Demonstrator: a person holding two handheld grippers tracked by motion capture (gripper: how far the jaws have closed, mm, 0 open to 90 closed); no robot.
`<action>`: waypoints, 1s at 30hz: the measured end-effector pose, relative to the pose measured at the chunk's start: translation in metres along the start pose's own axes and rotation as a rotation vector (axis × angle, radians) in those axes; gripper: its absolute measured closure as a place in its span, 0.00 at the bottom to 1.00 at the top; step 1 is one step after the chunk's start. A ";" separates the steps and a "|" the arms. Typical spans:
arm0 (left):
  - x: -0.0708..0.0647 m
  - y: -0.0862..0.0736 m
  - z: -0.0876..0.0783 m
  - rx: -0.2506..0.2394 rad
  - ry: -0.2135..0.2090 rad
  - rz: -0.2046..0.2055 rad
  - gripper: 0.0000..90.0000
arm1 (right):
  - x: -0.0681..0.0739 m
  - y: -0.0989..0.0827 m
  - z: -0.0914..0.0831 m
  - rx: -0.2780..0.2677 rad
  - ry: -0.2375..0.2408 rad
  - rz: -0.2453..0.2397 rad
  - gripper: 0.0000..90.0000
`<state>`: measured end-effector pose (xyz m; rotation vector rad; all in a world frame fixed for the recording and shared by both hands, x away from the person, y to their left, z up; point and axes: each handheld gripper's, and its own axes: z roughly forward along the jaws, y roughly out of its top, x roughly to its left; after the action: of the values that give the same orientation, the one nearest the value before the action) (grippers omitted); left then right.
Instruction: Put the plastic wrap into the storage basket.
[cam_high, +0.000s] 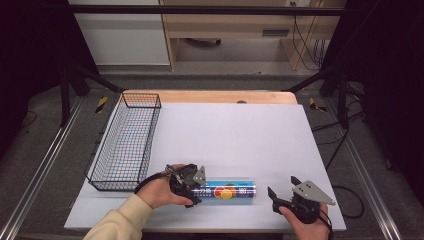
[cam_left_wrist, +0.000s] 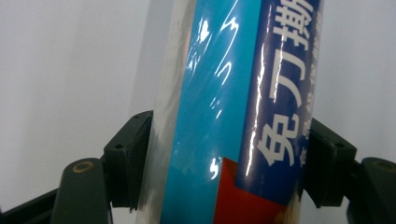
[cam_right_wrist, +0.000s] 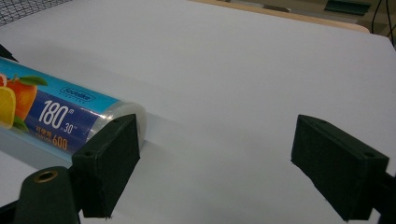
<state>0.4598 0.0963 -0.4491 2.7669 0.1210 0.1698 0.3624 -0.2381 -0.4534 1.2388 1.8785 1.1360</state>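
Glossy film wraps the roll (cam_high: 227, 191) you are working with, a long blue tube printed with fruit and white lettering, lying on its side near the front edge of the white counter (cam_high: 235, 135). A black wire basket (cam_high: 125, 142) sits at the counter's left edge, near the roll's left end but apart from it.

Your left tool (cam_high: 192, 192) has its two jaws closed on the roll near that left end; in the left gripper view the pads (cam_left_wrist: 128, 158) press against both sides of the tube (cam_left_wrist: 224, 116), which runs straight up between them. Your right tool (cam_high: 282, 192) is wide open and holds nothing. In the right gripper view its near pad (cam_right_wrist: 109, 161) sits just beside the roll's clear right end (cam_right_wrist: 70, 121), though I cannot tell whether it touches.

Expect the roll to be stiff along its length and probably light, so it should lift as one piece without sagging. The shiny wrapper looks slippery, and the round body will likely want to twist or slide in a one-ended grip. Held at the left end alone, the far end may droop. You would do better gripping across the middle, or bringing your right tool onto the right end to share the load.
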 end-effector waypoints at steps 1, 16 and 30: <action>0.000 0.001 0.000 0.009 0.003 0.011 0.32 | 0.000 0.000 0.000 0.000 0.000 0.000 0.17; -0.001 0.000 0.002 0.000 0.018 0.009 0.31 | 0.001 0.000 0.000 0.004 0.003 0.002 0.17; 0.000 -0.003 0.001 -0.030 -0.020 -0.011 0.32 | 0.000 0.000 0.001 0.006 0.005 0.009 0.17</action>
<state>0.4602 0.0985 -0.4510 2.7368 0.1277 0.1399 0.3630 -0.2374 -0.4540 1.2497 1.8826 1.1401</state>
